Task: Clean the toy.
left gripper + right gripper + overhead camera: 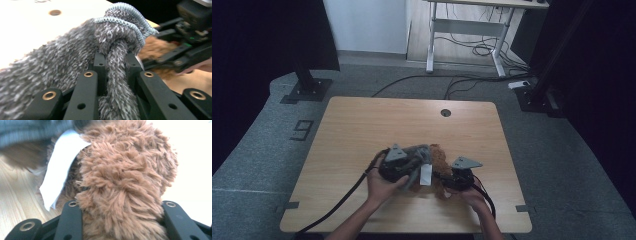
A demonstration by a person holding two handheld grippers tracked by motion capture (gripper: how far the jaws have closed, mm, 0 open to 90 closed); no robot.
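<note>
a dim room with grey carpet surrounds a light wooden table point(362, 130) with a small round hole near its far edge; beyond it stands a white-legged desk point(472, 25) with loose cables on the floor beneath it. there are no containers on the table, and nothing sits inside anything; the things in hand are a fuzzy grey knitted cloth with a ribbed pale-blue hem point(75, 57) and a shaggy brown plush toy point(125, 182), bunched together near the table's front edge, between the person's two hands.

the left hand-held gripper point(404, 167) is clamped narrow on a twisted strand of the grey cloth, which runs up between its black jaws in the left gripper view. the right hand-held gripper point(462, 175) has brown fur packed between its jaws, pressing against both; the pictures show a hold on the plush toy. a white fabric label point(60, 170) hangs from the toy's side.

the toy's overall shape is hard to make out: from above the cloth and the grippers cover most of it, and up close the fur runs past the frame. the far part of the cloth is blurred.
</note>
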